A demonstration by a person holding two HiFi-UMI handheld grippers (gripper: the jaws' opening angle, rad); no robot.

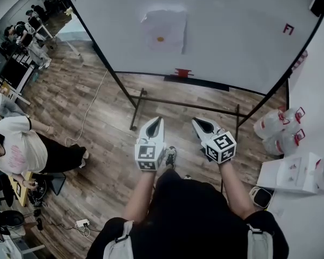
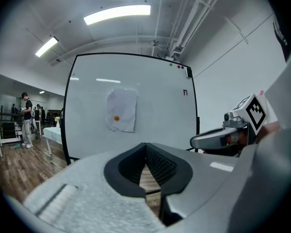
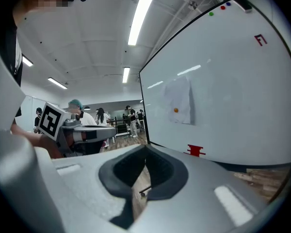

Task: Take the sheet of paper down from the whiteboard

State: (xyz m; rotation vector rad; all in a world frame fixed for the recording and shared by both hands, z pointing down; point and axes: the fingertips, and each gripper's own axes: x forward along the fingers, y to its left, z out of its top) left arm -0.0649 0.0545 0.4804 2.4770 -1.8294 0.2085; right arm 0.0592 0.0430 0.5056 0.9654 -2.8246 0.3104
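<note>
A white sheet of paper (image 1: 164, 30) hangs on the upper middle of the whiteboard (image 1: 232, 36), pinned by a small orange magnet (image 1: 160, 38). Both gripper views show the paper (image 2: 121, 110) (image 3: 178, 101) well ahead of the jaws. My left gripper (image 1: 154, 121) and right gripper (image 1: 197, 122) are held side by side above the wooden floor, well short of the board and pointing toward it. Both are shut with nothing between the jaws, as the left gripper (image 2: 145, 149) and right gripper (image 3: 145, 152) show up close.
A red marker piece (image 1: 182, 72) sits at the board's lower edge, and the stand's black legs (image 1: 137, 109) spread across the floor. Water jugs (image 1: 278, 124) and a white box (image 1: 291, 171) stand at the right. A person (image 1: 16, 144) sits at the left, near a floor cable (image 1: 89, 112).
</note>
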